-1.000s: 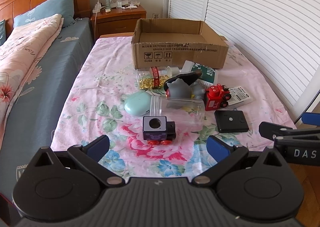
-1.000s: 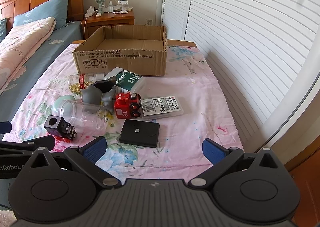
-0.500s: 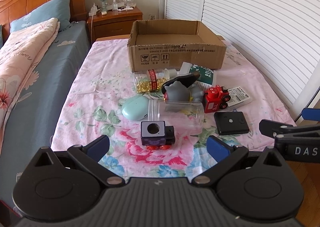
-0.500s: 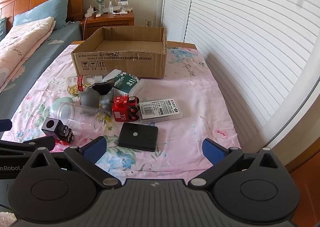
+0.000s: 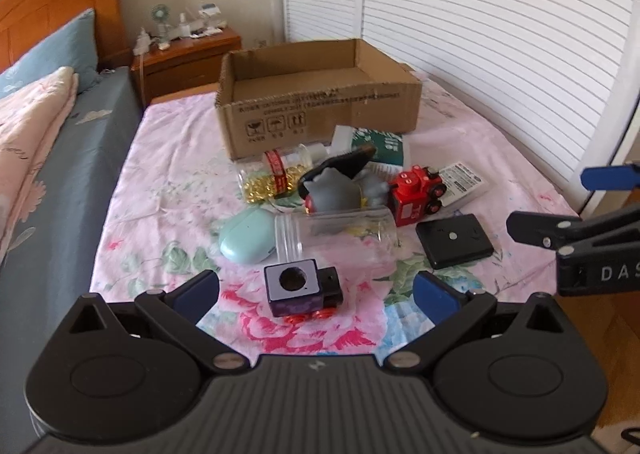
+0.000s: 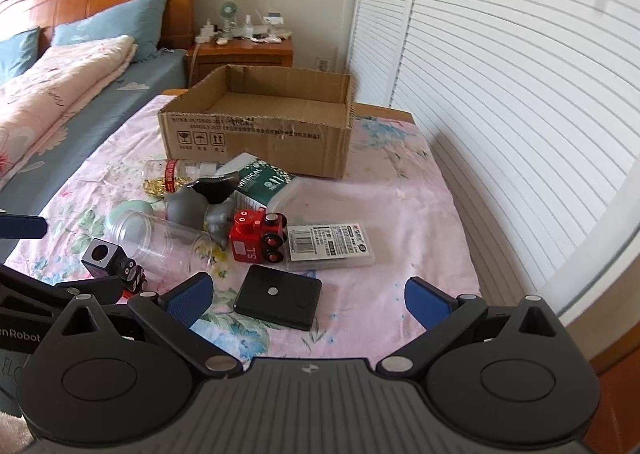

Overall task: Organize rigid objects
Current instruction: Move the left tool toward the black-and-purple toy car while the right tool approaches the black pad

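Note:
An empty cardboard box [image 5: 316, 101] [image 6: 260, 137] stands at the far side of a table under a pink floral cloth [image 5: 180, 181]. In front of it lies a heap: a jar of yellow capsules [image 5: 276, 173], a grey toy figure [image 5: 340, 191], a red toy train [image 5: 418, 193] [image 6: 256, 236], a clear jar [image 5: 336, 232], a mint case [image 5: 246, 236], a black square case [image 5: 454, 240] [image 6: 278, 296] and a purple toy car [image 5: 300, 286]. My left gripper [image 5: 316, 292] is open, just before the purple car. My right gripper [image 6: 306, 298] is open, near the black case.
A green medical box [image 6: 262, 181] and a flat labelled packet [image 6: 330, 244] lie in the heap. A bed with pink quilt [image 6: 52, 93] runs along the left, a wooden nightstand [image 6: 244, 53] stands behind, and white louvred doors [image 6: 500, 73] line the right.
Both grippers have drawn closer to the heap and turned slightly; the purple car now sits between the left fingertips' line and the black case sits closer to the right gripper. Jaws stay open.

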The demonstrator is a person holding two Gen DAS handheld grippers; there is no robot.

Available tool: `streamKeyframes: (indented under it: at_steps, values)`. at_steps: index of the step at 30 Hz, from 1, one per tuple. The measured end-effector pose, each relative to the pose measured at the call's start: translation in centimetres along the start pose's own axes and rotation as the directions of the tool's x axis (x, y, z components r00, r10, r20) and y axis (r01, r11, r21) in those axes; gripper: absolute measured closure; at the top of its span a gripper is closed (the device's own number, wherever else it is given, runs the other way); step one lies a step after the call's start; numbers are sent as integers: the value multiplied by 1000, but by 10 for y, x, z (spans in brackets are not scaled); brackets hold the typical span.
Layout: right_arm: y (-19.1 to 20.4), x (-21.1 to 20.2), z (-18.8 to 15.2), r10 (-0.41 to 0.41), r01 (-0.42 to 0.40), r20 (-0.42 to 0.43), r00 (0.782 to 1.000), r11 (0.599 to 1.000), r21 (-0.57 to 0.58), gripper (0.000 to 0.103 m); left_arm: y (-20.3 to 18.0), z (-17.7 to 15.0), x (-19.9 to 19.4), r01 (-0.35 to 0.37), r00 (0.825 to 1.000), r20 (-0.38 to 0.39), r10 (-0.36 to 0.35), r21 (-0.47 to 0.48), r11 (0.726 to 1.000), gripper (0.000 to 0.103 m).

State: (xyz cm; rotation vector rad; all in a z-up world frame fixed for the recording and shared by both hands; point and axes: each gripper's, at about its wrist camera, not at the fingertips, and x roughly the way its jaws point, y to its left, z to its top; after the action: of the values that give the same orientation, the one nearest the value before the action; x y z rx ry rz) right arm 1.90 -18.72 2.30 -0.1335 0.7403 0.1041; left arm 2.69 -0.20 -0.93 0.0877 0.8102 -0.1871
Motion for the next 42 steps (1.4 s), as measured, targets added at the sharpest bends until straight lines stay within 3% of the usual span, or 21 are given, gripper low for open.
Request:
streamKeyframes:
  at_steps: [5,12,23,30,42]
  values:
    - [-7,12,-6,14,-14,-22,1000,1000,4,0,0,-1,15,0,1000,-10,1,47,999,1]
    - [-14,29,-13,31,-30,-52,998,999,11,0,5,-2,48,3,996,-92,0,33,999,1]
    - [-13,61,-24,70,-75,-93,993,996,-43,0,36,-16,66,-58,987,-146,62,30,998,0]
    - [-5,82,-33,97,-110,-136,986,990,-89,0,56,-24,69,-23,991,-131,14,-70,997,1]
    - [-9,88,-39,143,-150,-113,983,987,-62,0,51,-26,63,-20,995,-102,15,-54,998,3]
